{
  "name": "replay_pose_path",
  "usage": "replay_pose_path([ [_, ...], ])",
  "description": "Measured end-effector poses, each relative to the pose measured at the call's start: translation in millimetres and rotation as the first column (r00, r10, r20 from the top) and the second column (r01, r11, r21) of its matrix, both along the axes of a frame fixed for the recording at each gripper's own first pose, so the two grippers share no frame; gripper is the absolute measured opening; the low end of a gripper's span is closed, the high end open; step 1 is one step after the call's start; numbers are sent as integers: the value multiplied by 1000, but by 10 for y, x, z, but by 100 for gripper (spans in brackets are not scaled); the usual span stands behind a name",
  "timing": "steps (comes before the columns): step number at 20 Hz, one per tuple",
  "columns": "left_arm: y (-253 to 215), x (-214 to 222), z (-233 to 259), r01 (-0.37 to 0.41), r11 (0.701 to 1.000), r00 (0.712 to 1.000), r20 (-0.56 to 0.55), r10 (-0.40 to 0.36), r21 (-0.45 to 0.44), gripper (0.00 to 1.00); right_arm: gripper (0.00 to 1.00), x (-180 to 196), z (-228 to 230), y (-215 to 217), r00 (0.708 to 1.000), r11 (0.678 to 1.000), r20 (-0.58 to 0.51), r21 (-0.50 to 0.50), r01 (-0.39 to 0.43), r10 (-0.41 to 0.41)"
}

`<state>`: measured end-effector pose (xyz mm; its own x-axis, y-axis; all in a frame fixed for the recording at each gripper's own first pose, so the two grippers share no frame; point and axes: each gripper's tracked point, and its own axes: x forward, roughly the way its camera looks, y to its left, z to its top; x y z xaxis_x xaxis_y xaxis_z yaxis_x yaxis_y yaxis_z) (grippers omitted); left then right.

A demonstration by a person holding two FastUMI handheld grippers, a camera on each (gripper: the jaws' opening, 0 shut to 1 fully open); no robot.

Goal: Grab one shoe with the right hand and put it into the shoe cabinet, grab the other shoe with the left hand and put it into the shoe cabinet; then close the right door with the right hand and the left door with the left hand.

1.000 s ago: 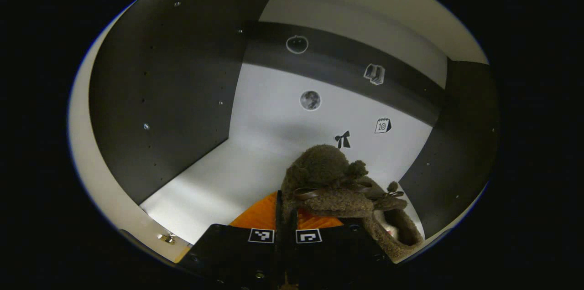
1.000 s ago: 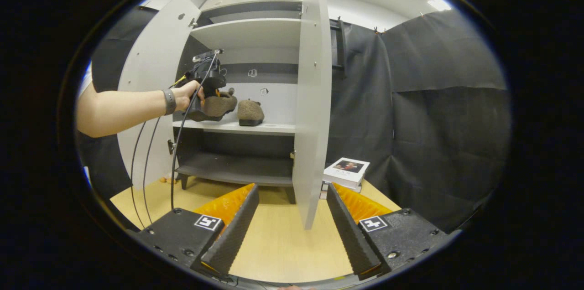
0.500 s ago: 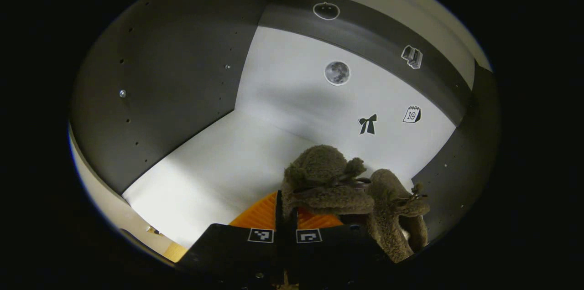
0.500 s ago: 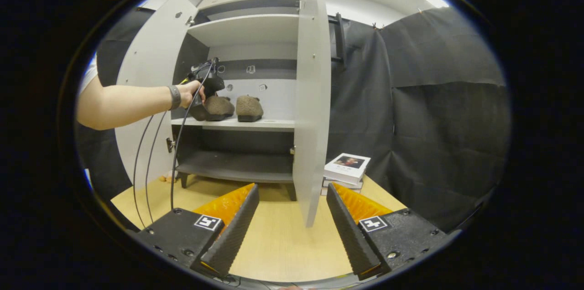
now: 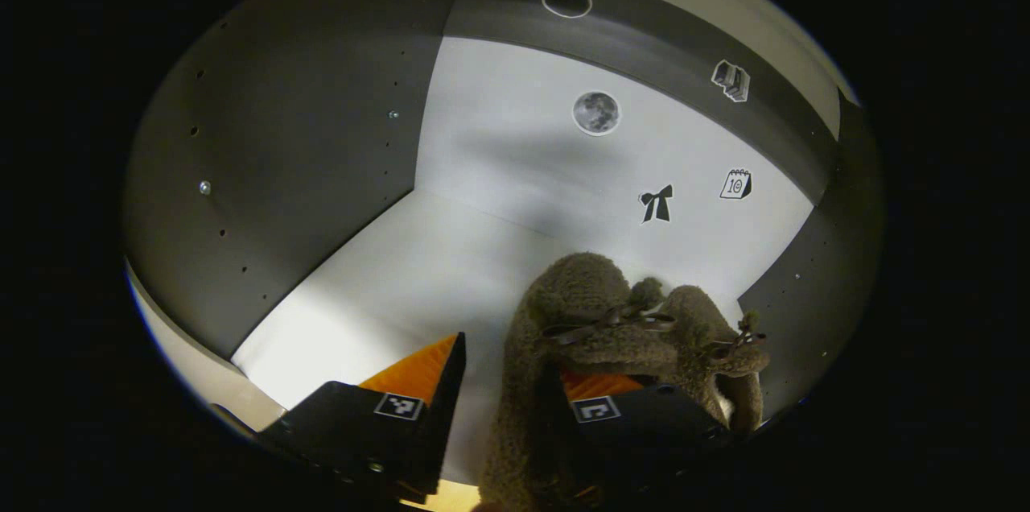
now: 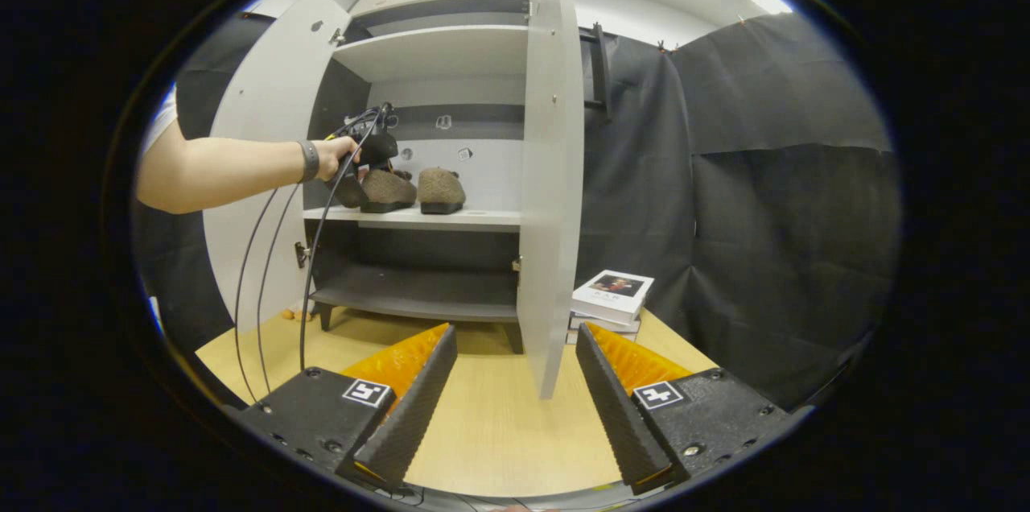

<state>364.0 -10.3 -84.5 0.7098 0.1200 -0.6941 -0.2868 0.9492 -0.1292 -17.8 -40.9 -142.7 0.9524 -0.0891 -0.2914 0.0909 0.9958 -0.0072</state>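
Shelf [image 6: 451, 216]: 2 shoes [image 6: 441, 188]; books [image 6: 611, 299] nr right door [image 6: 551, 174]

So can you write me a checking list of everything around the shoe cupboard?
Surface: white middle shelf holds both shoes; wooden floor below.
Job's things: left shoe and right shoe side by side; both cabinet doors open, right door edge-on.
Clutter: stacked books on the floor.
Grippers: left gripper jaws open beside the left shoe; right gripper open, empty.
Cables: black cables hang from the left gripper.
Surroundings: black cloth wall.
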Motion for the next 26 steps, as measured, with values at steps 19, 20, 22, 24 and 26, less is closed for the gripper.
replay_pose_path([
  [19,-575,-1509,2132,272,952,802,513,-305,141,61,95,22,42,240,995,995,8,24,-95,95],
  [20,-604,-1698,2150,288,947,786,530,-319,142,65,95,32,59,249,995,995,15,31,-98,98],
  [22,-631,-2092,2104,298,943,764,554,-330,152,66,95,45,85,239,995,995,25,37,-96,95],
  [24,-603,-2480,1902,277,946,754,572,-324,170,68,95,49,95,208,996,995,29,38,-88,87],
  [26,-560,-2856,1600,244,953,762,572,-303,181,71,95,55,119,187,996,996,33,43,-81,80],
])
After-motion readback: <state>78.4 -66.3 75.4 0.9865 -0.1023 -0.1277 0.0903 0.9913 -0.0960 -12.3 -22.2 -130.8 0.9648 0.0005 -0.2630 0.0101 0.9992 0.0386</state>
